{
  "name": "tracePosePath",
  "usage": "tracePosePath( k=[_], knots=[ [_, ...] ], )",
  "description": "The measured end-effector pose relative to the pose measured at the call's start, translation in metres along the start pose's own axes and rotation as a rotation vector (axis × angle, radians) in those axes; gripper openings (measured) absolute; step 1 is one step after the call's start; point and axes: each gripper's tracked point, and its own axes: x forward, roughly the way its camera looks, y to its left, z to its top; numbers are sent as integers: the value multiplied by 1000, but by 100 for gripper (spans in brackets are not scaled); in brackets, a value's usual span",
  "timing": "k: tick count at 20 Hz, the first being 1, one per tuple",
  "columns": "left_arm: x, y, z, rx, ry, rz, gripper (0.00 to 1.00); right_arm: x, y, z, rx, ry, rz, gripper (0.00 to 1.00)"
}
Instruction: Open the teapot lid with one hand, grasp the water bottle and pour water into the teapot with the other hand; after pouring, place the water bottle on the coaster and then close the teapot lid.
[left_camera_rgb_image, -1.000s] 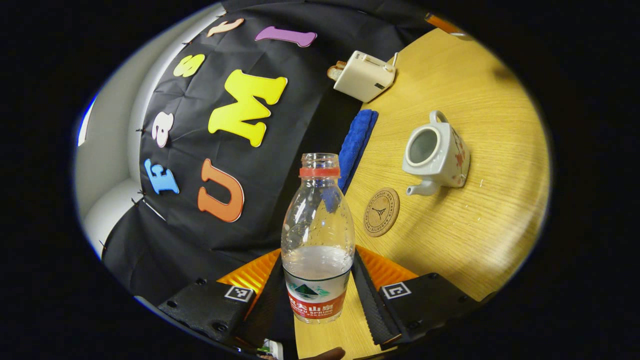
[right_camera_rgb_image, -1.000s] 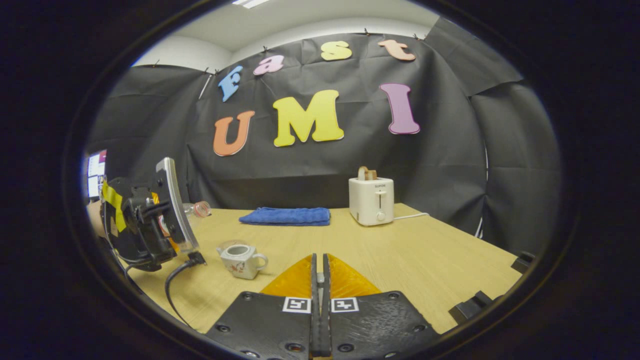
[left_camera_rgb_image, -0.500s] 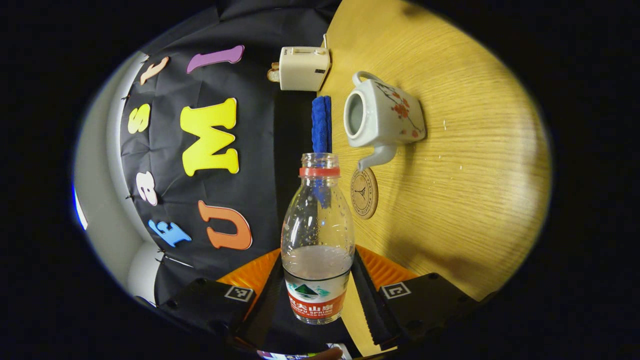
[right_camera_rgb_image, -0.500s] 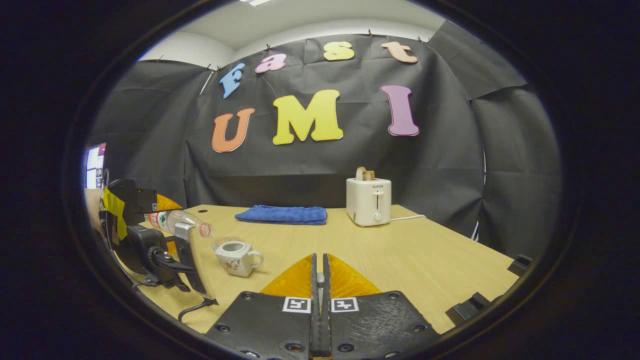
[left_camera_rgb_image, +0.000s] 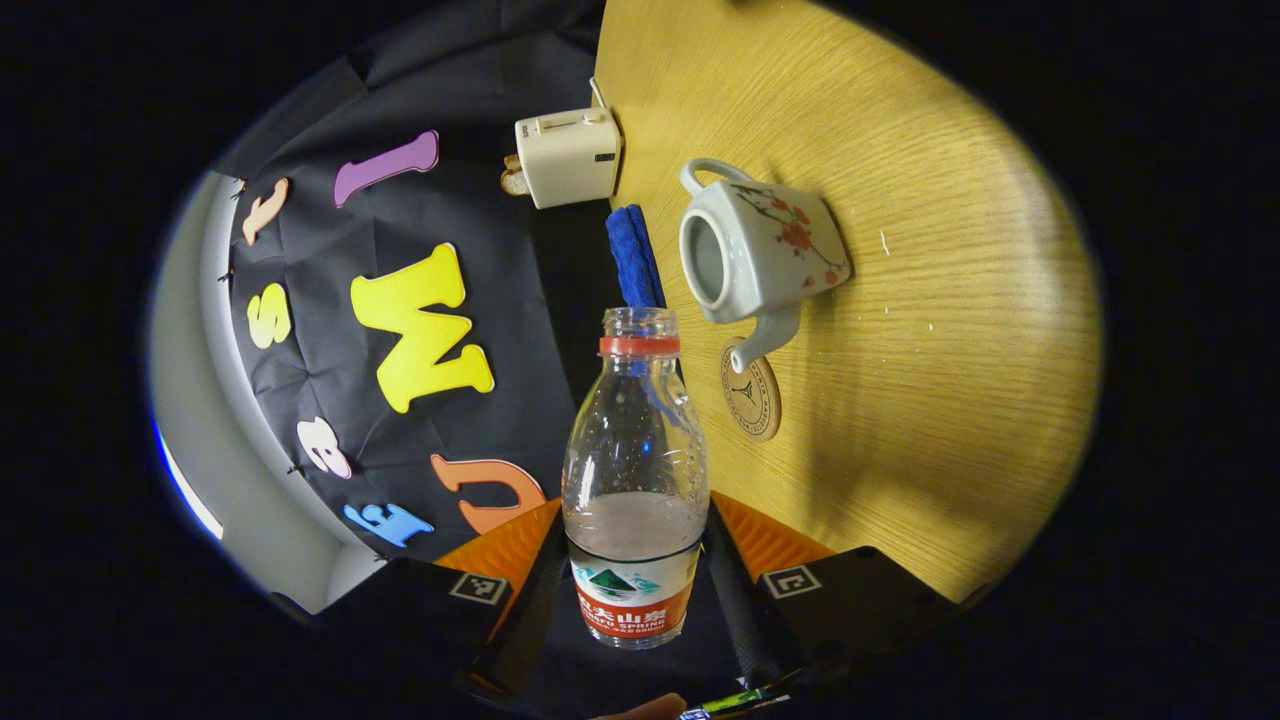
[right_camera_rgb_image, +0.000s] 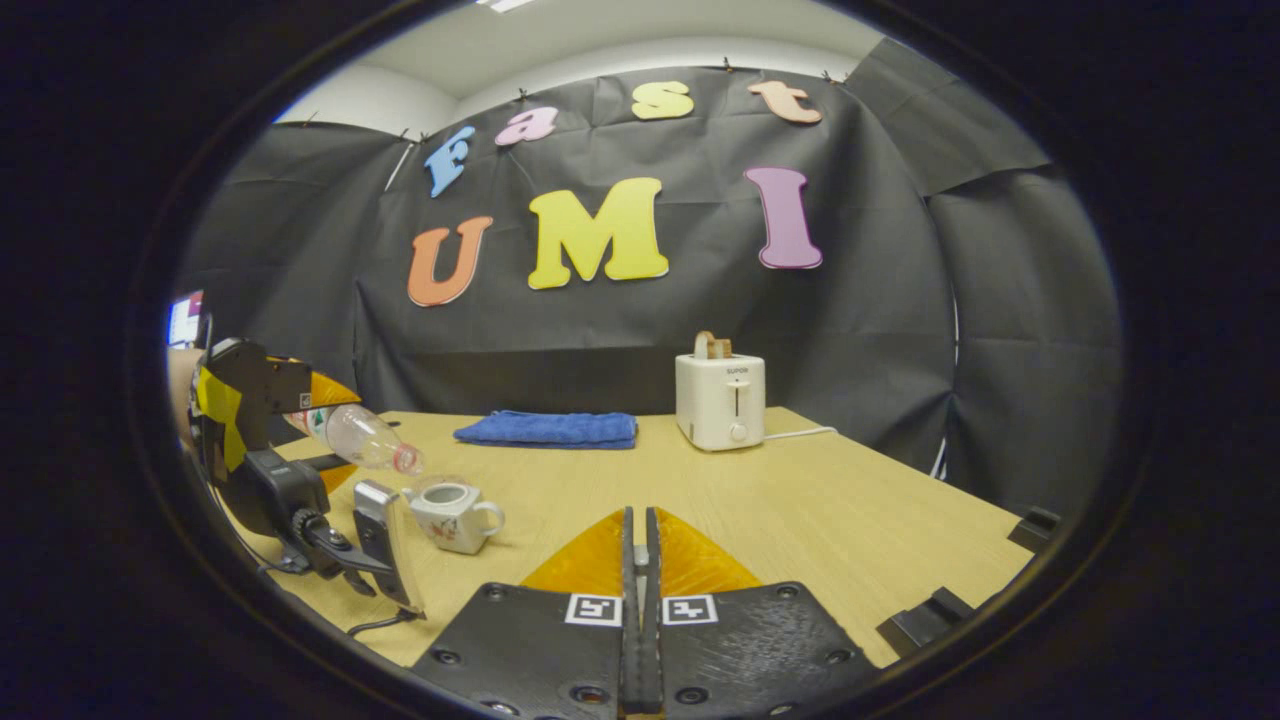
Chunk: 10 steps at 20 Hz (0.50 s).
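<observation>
My left gripper (left_camera_rgb_image: 635, 525) is shut on a clear water bottle (left_camera_rgb_image: 635, 470) with a red neck ring and no cap. The bottle is about a third full. A white flowered teapot (left_camera_rgb_image: 770, 250) stands on the wooden table with its top uncovered, beyond the bottle's mouth. A round cork coaster (left_camera_rgb_image: 752, 395) lies by the spout. In the right gripper view the bottle (right_camera_rgb_image: 355, 437) is tipped nearly level, mouth just left of and above the teapot (right_camera_rgb_image: 448, 515), held by the left gripper (right_camera_rgb_image: 325, 425). My right gripper (right_camera_rgb_image: 636, 530) is shut, nothing seen between its fingers.
A white toaster (right_camera_rgb_image: 720, 400) with bread in it and a folded blue towel (right_camera_rgb_image: 545, 430) sit at the back of the table (right_camera_rgb_image: 800, 500), in front of the black cloth wall. A black cable trails from the left gripper near the table's front left.
The left gripper has tipped the bottle further over and lowered its mouth closer to the teapot's opening. The right gripper has stayed shut and has barely shifted.
</observation>
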Motion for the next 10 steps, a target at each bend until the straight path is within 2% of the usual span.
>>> tracePosePath(
  k=[10],
  knots=[
    [-4, 16, 12, 124, 17, 19, 77, 0, -3, -1, 8, 2, 1, 0]
  ],
)
